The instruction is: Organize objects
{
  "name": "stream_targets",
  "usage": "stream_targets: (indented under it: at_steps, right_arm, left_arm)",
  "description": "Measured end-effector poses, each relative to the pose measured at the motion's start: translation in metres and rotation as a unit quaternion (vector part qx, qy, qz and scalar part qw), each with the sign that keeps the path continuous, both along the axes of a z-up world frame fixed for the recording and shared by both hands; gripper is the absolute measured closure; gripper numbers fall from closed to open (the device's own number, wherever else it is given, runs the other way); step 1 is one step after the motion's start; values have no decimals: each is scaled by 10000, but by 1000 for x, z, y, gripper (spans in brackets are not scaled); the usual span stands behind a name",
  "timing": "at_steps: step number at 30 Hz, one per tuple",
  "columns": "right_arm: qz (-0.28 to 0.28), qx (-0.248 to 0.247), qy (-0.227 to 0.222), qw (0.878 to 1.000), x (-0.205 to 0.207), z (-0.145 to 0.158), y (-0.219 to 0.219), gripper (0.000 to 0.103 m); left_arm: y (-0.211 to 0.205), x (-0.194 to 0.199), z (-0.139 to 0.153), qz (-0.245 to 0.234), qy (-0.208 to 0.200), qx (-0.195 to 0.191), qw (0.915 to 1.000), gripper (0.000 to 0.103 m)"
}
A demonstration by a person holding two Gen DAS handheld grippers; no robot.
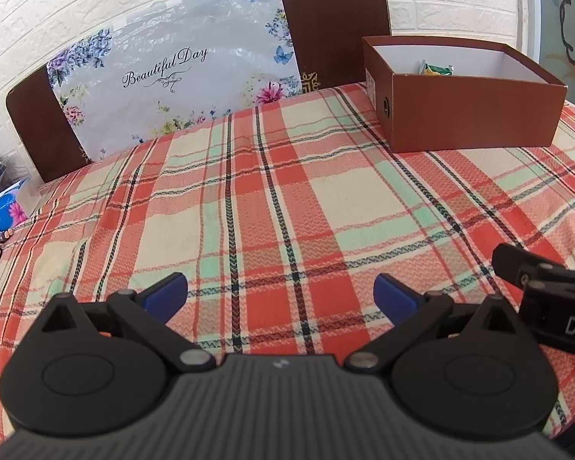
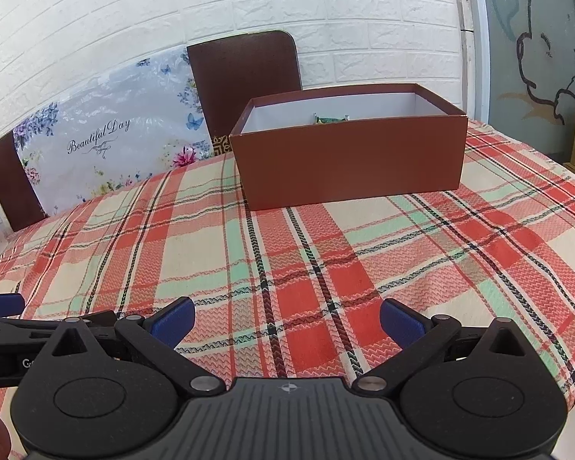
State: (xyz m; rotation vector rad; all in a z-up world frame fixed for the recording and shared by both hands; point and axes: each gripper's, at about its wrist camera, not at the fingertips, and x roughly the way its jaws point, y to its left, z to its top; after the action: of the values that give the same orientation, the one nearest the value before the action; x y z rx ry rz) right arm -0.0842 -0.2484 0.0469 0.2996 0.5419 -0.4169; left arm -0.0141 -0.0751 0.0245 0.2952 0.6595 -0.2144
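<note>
A brown cardboard box (image 1: 467, 115) with a white inside stands on the plaid tablecloth (image 1: 272, 207) at the far right; in the right wrist view the box (image 2: 349, 161) is straight ahead. A green and yellow packet (image 1: 436, 69) lies inside it, and its top edge shows in the right wrist view (image 2: 330, 118). My left gripper (image 1: 280, 292) is open and empty, low over the cloth. My right gripper (image 2: 286, 320) is open and empty, short of the box. The right gripper's body (image 1: 548, 291) shows at the left view's right edge.
Two brown chair backs (image 2: 245, 84) stand behind the table against a white brick wall. A floral "Beautiful Day" sheet (image 1: 172, 80) leans between them. A blue tissue pack (image 1: 4, 211) lies off the left edge. The left gripper's finger (image 2: 2, 304) shows at left.
</note>
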Motion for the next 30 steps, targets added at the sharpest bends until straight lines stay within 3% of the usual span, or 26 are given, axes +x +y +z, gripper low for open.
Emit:
stream_targets:
  at_steps: [30]
  right_arm:
    - [73, 17, 110, 9999, 3, -4, 3, 1]
  left_arm:
    - [4, 5, -7, 60, 206, -75, 9997, 0]
